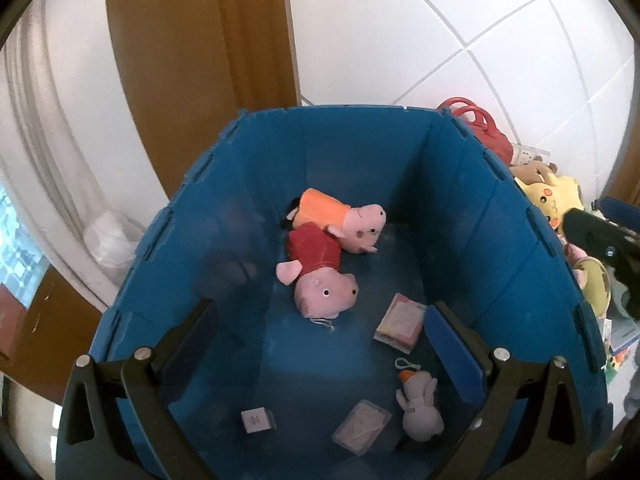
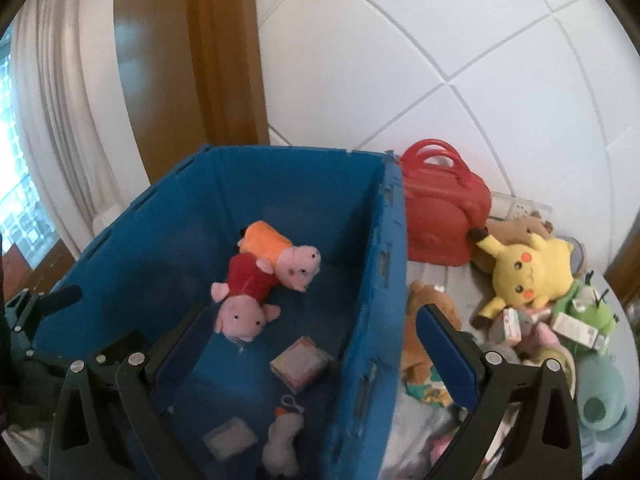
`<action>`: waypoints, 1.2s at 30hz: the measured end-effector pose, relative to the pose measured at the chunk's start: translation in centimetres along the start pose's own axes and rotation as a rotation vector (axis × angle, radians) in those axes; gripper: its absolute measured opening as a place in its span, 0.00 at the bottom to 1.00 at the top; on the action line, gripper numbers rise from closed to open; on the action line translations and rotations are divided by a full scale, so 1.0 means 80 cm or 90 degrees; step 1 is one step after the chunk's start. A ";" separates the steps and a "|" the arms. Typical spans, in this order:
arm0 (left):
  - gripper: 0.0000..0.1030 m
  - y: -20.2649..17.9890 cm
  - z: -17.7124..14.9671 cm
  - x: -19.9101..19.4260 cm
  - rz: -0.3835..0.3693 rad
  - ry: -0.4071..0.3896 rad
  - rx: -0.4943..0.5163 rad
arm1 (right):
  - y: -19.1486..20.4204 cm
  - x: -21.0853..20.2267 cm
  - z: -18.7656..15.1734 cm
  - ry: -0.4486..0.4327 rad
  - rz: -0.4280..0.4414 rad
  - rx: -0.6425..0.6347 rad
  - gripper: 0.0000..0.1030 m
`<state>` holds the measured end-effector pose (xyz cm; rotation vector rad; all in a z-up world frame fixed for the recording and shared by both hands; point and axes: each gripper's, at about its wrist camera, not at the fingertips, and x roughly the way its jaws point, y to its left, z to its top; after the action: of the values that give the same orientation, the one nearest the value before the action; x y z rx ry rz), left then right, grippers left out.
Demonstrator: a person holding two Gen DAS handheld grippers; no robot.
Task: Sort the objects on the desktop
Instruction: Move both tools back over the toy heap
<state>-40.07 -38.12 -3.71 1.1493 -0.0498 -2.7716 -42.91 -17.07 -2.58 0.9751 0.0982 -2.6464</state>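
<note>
Left wrist view: left gripper (image 1: 320,360) spread wide, empty, above blue crate (image 1: 248,184). Inside: two pig plushes (image 1: 320,280), one white duck plush (image 1: 420,408), three small boxes (image 1: 400,324), possibly card packs. Right gripper (image 2: 312,344) likewise agape, straddling the crate's right wall. Right of crate: one red case (image 2: 444,216), one yellow plush (image 2: 528,272).

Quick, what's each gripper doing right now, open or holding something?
Left gripper: open, empty, over the blue bin.
Right gripper: open, empty, straddling the bin's right wall.

Your left wrist view looks steeply down into the blue bin (image 1: 240,208), close above it, your right wrist view straddles its right wall, both sharing the bin's inside.
</note>
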 end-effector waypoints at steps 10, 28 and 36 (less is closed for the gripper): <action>1.00 -0.068 -0.019 -0.025 0.014 -0.009 -0.018 | -0.076 -0.049 -0.040 -0.026 0.003 0.032 1.00; 1.00 -0.306 -0.038 -0.086 -0.035 -0.050 -0.024 | -0.306 -0.132 -0.107 -0.046 -0.023 0.059 1.00; 1.00 -0.432 -0.040 -0.089 -0.108 -0.039 0.045 | -0.435 -0.171 -0.152 -0.032 -0.091 0.158 1.00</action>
<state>-36.84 -2.86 -3.91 1.1346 -0.0601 -2.9761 -36.64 21.65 -4.66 1.0098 -0.1823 -2.8623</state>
